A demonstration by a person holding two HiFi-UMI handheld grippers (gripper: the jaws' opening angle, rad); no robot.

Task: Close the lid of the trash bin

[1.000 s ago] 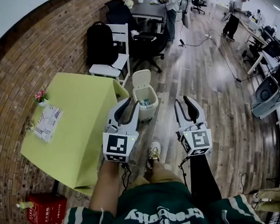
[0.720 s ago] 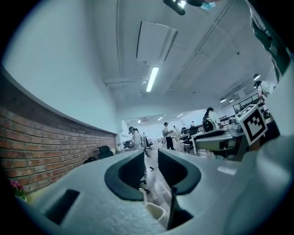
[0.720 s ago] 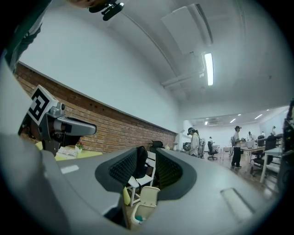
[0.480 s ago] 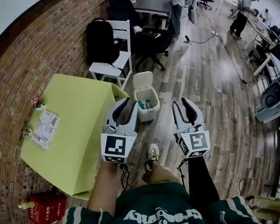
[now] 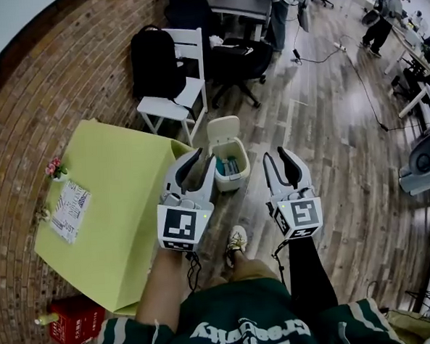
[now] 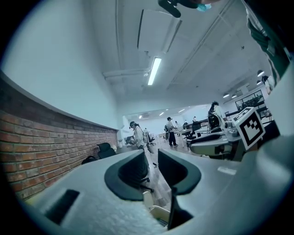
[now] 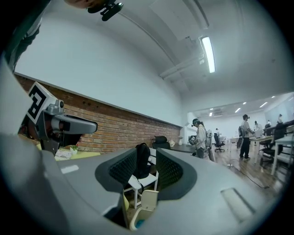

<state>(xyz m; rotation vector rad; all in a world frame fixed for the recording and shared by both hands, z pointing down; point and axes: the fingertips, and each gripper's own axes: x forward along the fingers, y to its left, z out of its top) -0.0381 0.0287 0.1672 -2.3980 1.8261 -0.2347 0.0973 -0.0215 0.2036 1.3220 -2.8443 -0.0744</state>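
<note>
The small cream plastic trash bin (image 5: 233,172) stands on the wood-plank floor (image 5: 322,146), just beside the near corner of the yellow-green square table (image 5: 108,203). Its flat cream lid (image 5: 223,128) stands upright at the far rim, so the mouth is open, with something teal showing inside. The bin's left wall is close to the table edge. Its right side and near side face bare planks, with wide room to the right.

Beyond the bin, a white wooden chair (image 5: 179,90) carries a black backpack (image 5: 152,62), and a black office chair (image 5: 233,57) sits behind it. Both are well apart from the lid's top edge.

The left gripper (image 5: 205,156) is held level above the table corner, its tips near the bin's left rim without touching it. Its fingers are spread with nothing between them; in the left gripper view the lid and rim show low in the gap. The right gripper (image 5: 276,154) is level over open floor just right of the bin, also with parted, empty fingers. In the right gripper view the chair and backpack show through its gap, with the bin below. The two grippers are side by side with the bin between their tips.

A printed paper sheet (image 5: 67,207) and a small pink flower pot (image 5: 53,168) lie near the table's far-left edge.
</note>
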